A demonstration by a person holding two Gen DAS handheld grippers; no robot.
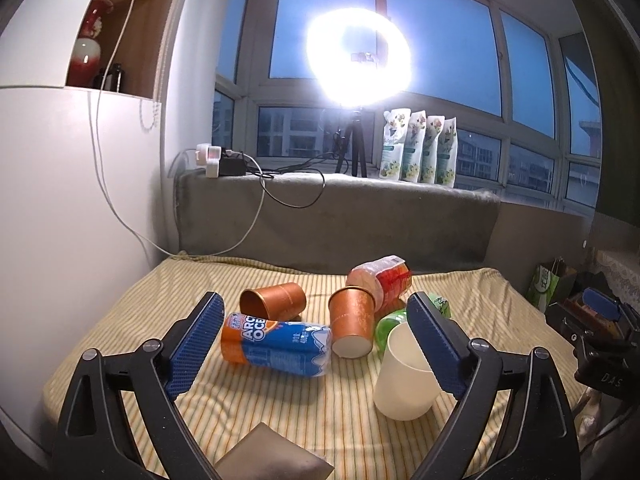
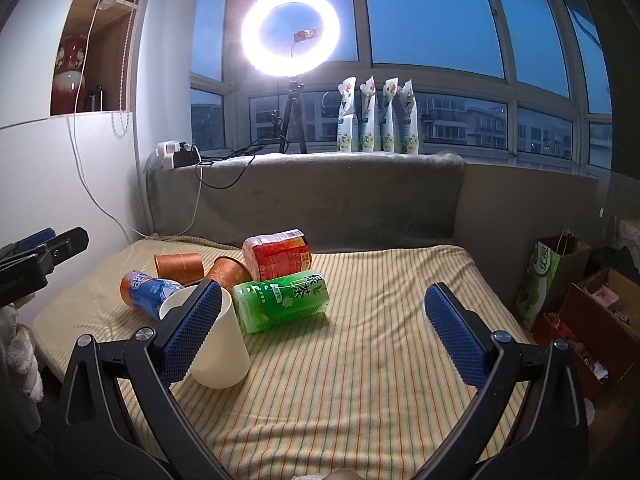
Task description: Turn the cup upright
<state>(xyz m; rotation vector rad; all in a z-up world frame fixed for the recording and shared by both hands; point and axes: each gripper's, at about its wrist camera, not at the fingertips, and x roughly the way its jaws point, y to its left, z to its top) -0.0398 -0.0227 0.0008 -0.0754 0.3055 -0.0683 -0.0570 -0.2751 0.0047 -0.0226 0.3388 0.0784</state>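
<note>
You have one striped cloth (image 2: 360, 380) spread over the table, and everything sits on its far left part. Four white refill pouches (image 2: 378, 120) stand in a row on the sill beneath one ring light (image 2: 291, 34).

On the cloth you have three bottles, all lying on their sides: a blue and orange bottle (image 1: 276, 342), a green tea bottle (image 2: 282, 304) and a red bottle (image 2: 278, 256) behind it. The red and green ones touch or nearly touch.

You have three cups. The cream cup (image 2: 212, 340) stands with its mouth up, nearest you, just beside the green tea bottle. Two copper cups are not upright: one copper cup (image 1: 274, 300) lies on its side with the mouth toward the left, and the other copper cup (image 1: 352, 322) is tilted, its base facing the left wrist camera and its rim leaning against the red bottle.

Your left gripper (image 1: 316, 344) has its jaws spread wide and holds nothing; the blue and orange bottle and the tilted copper cup show between its pads, farther off. Its right pad overlaps the cream cup in view; whether they touch cannot be told.

Your right gripper (image 2: 324, 336) is likewise spread wide and empty, over bare cloth. Its left pad crosses the cream cup; contact is unclear.
</note>
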